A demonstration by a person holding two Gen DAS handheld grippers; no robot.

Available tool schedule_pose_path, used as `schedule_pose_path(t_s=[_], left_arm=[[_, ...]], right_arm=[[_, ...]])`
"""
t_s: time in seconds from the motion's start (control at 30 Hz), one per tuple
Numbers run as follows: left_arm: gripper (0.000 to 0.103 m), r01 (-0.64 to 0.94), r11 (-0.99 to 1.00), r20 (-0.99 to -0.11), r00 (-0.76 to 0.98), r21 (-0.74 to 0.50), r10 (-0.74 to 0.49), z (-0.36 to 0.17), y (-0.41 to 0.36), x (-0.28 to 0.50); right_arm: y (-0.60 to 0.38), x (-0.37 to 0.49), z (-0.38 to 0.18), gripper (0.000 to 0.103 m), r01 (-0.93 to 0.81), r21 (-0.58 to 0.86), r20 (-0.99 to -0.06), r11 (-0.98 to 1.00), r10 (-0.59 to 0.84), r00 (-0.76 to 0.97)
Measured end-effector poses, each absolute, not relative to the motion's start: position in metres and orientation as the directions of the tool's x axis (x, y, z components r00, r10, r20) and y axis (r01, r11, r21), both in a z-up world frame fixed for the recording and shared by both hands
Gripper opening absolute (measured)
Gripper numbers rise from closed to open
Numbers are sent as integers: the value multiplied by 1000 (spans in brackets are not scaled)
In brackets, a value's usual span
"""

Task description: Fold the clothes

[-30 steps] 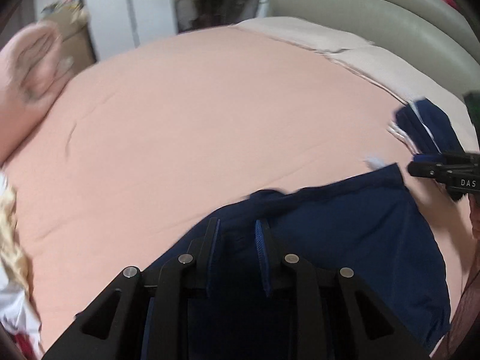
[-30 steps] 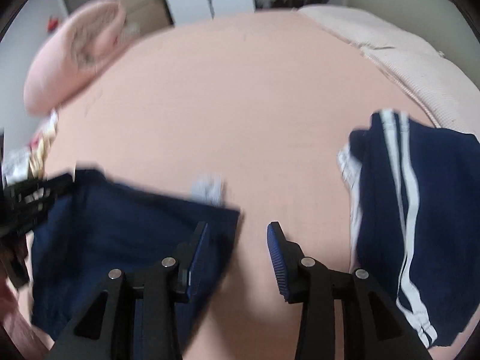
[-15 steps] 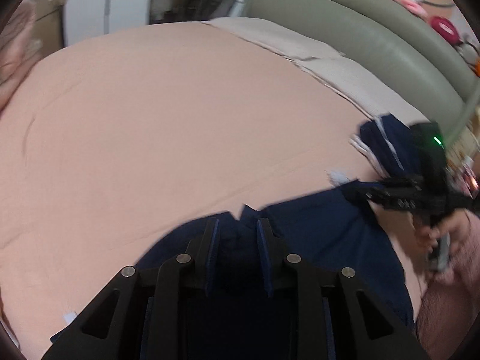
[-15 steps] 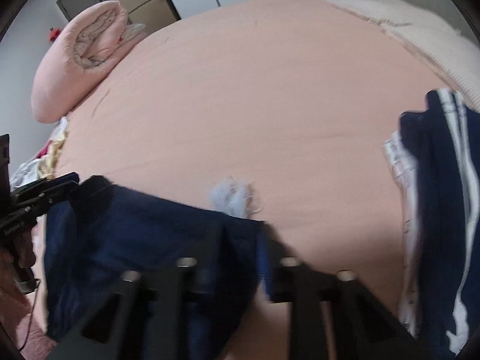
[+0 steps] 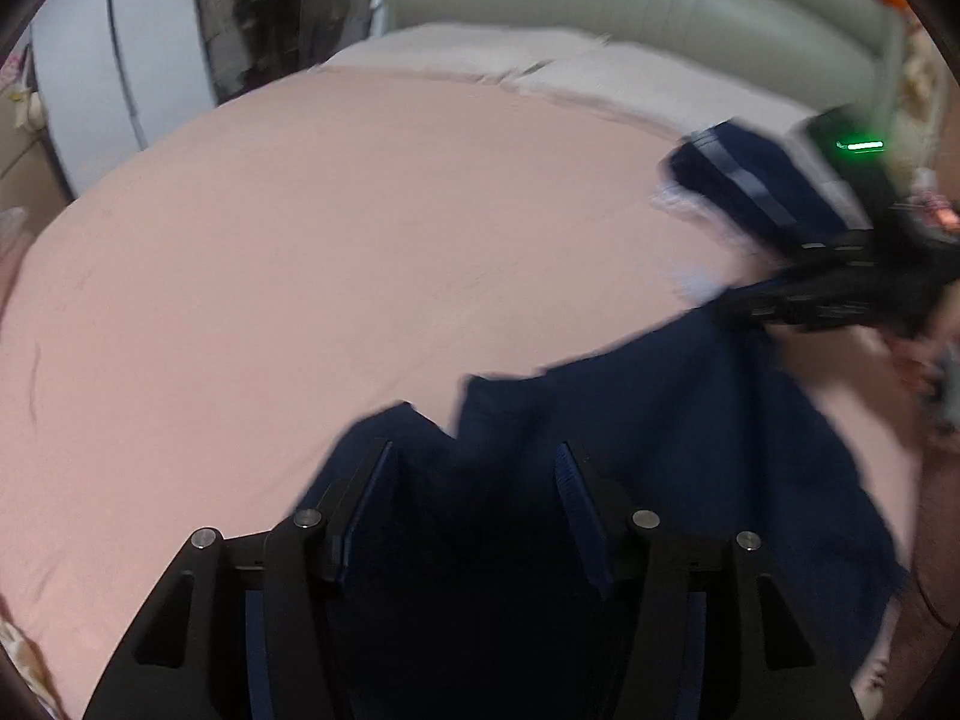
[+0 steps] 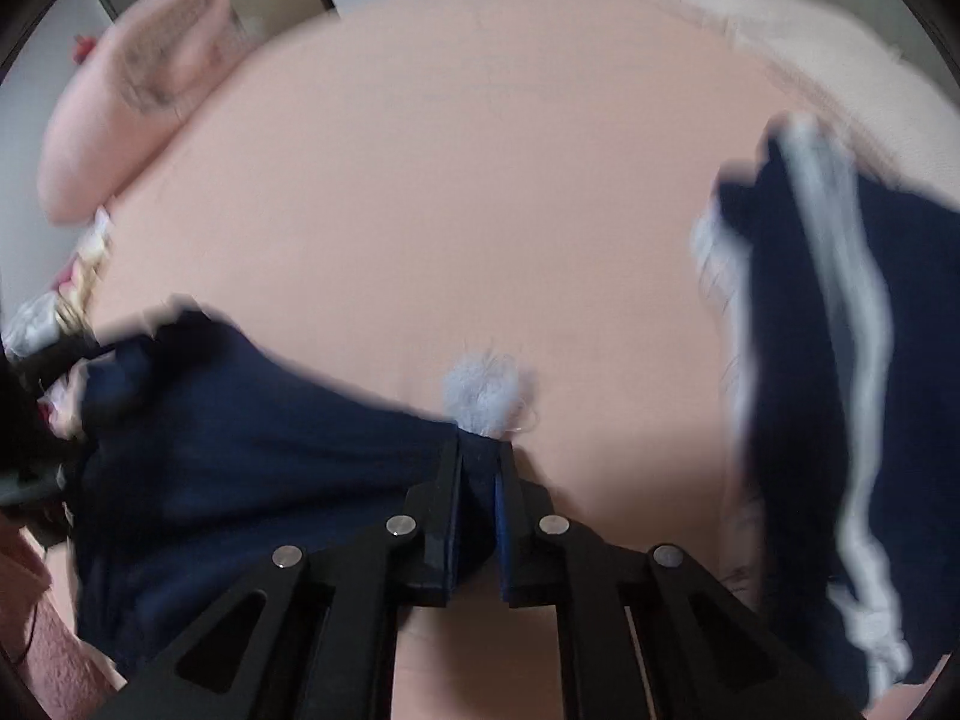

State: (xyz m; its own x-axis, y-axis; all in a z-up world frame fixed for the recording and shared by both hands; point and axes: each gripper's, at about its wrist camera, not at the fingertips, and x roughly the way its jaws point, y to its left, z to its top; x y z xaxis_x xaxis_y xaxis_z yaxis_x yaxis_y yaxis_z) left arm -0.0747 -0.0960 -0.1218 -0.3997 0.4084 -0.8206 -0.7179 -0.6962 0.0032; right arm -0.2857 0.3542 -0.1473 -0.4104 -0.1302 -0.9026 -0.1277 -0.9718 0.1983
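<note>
A navy garment lies spread on the pink bed sheet. My left gripper hovers over its near-left part. Its jaws are opening, with navy cloth lying between the pads and neither pad pressing on it. My right gripper is shut on the garment at the edge just below a pale tag. From the left wrist view the right gripper shows pinching the garment's far right edge. The left gripper is a dark blur at the right view's left border.
A folded navy pile with white stripes sits on the sheet to the right, also visible as a navy pile near the beige blanket. A pink pillow lies far left. A grey-green headboard bounds the bed's far side.
The right jaws have closed on the garment's edge by the tag. The left jaws, nearly together before, now stand wide. The left view has swung toward the headboard.
</note>
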Motion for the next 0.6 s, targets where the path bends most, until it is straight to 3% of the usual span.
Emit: schedule_pose_path(t_s=[0.03,0.07,0.13,0.23,0.33,0.43,0.5,0.53,0.6], left_arm=[[24,-692,-721,-834,-408,19,371,-127,-92,-84],[15,-665,-746,-847,-415,34,332,-132,-89,-94],[13,-622,-783,-846,-419,4,329,-138,-84,-108],[16,-565,-825,-849,-445,19,285,-136,-94,-115],[16,-536,-842,-833,-493,62,252,-127,-106,-114],[17,-498,-866,-792,-511,-44,334,-95,-138,-108],[24,-469,-880,-782,-516,-83,349,-75,-162,-103],[32,-451,-887,-787,-513,-94,344,-65,-176,-99],[35,-462,-887,-802,-522,-20,290,-55,-192,-80]], right_arm=[[352,-284,-143,10,-126,209,-892,-970,-136,-431],[351,-283,-140,10,-124,223,-885,-967,-148,-441],[351,-285,-134,10,-116,257,-865,-959,-175,-470],[350,-291,-123,12,-90,255,-822,-963,-167,-544],[342,-309,-138,36,-95,176,-853,-980,-103,-511],[341,-312,-134,36,-118,166,-853,-979,-83,-516],[344,-302,-116,36,-151,199,-824,-968,-82,-560],[344,-295,-109,36,-171,199,-816,-965,-67,-574],[331,-286,-100,36,-182,183,-817,-966,-46,-575]])
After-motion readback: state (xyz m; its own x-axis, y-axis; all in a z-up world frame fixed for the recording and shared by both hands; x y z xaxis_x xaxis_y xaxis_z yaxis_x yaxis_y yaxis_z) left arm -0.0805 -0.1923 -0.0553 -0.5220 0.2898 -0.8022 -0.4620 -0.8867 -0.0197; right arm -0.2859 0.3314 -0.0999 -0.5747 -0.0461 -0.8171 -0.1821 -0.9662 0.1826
